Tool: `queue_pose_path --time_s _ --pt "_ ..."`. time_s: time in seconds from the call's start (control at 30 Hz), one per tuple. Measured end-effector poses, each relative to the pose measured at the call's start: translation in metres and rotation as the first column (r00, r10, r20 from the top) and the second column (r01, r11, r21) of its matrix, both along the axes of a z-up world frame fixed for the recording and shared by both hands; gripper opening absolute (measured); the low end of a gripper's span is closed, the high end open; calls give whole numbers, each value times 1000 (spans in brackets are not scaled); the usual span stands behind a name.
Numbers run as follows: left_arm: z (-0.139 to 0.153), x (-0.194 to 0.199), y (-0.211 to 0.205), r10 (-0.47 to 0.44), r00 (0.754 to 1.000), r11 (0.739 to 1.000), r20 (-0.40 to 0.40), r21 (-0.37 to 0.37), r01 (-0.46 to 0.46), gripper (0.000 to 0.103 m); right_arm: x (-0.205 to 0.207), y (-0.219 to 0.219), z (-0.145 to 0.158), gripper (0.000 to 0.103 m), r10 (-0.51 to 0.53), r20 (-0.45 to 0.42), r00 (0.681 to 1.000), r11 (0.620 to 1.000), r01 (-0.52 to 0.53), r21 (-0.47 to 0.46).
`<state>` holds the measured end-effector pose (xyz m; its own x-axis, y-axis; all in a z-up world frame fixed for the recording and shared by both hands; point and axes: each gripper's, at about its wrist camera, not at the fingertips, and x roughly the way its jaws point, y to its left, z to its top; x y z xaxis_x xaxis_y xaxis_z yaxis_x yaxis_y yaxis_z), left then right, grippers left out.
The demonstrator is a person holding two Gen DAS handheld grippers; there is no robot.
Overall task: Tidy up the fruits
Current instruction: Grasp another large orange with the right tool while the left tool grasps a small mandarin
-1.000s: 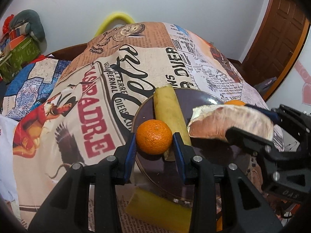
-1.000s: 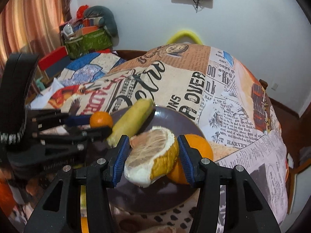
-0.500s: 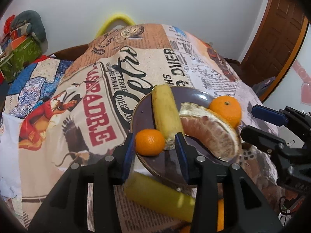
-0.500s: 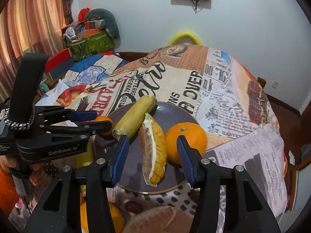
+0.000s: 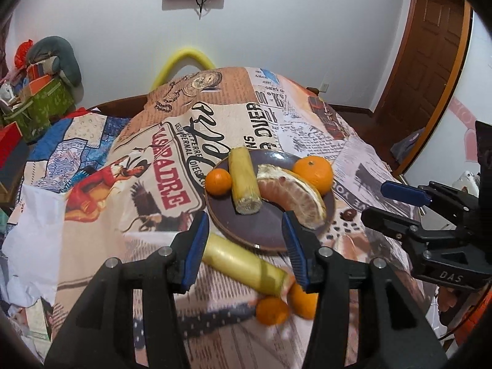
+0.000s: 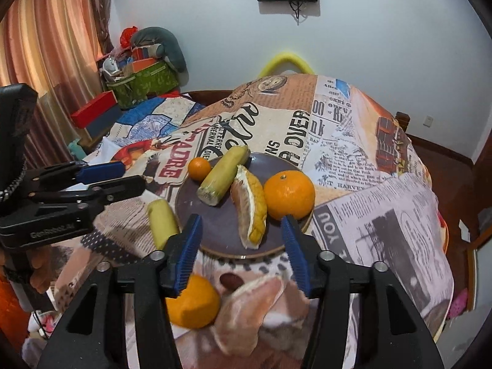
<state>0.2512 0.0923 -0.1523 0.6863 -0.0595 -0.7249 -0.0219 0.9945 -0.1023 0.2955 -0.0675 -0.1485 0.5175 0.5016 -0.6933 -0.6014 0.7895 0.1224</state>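
A dark plate (image 5: 270, 233) (image 6: 215, 224) on the newspaper-print cloth holds a small mandarin (image 5: 218, 181) (image 6: 200, 168), a yellow peeled piece (image 5: 243, 184) (image 6: 223, 175), a pomelo segment (image 5: 292, 196) (image 6: 250, 209) and a large orange (image 5: 313, 170) (image 6: 289, 195). My left gripper (image 5: 244, 224) (image 6: 133, 174) hovers in front of the plate, its jaws opening with nothing between them. My right gripper (image 6: 240, 221) (image 5: 375, 201) hangs over the plate's near rim, its jaws also opening and empty. Off the plate lie a second yellow piece (image 5: 243, 264) (image 6: 161, 224), an orange (image 6: 193, 304) and another pomelo segment (image 6: 249, 310).
Two small oranges (image 5: 272, 310) lie near the cloth's front edge. A yellow chair back (image 5: 184, 61) rises behind the table. Boxes and a green basket (image 5: 40, 104) are stacked at the left, and a wooden door (image 5: 430, 61) stands at the right.
The left gripper let go of the small mandarin on the plate and pulled back and up. The right gripper let go of the pomelo segment on the plate and drew back too.
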Motion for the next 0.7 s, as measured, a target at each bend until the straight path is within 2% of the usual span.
queue_pose_path --time_s 0.13,0.37,0.7 --pt "2 -19 -3 5 1000 1000 -1 7 -5 49 -13 -5 -2 55 -7 -1 1000 1000 7 2" --pt "-7 -45 -7 6 1000 1000 -24 -1 -6 49 -34 -8 -24 55 7 -47 999 1000 -7 -16" --pt "-37 -62 -2 16 996 1000 -89 -8 -16 49 -50 10 -60 55 49 -136 989 998 -55 -39"
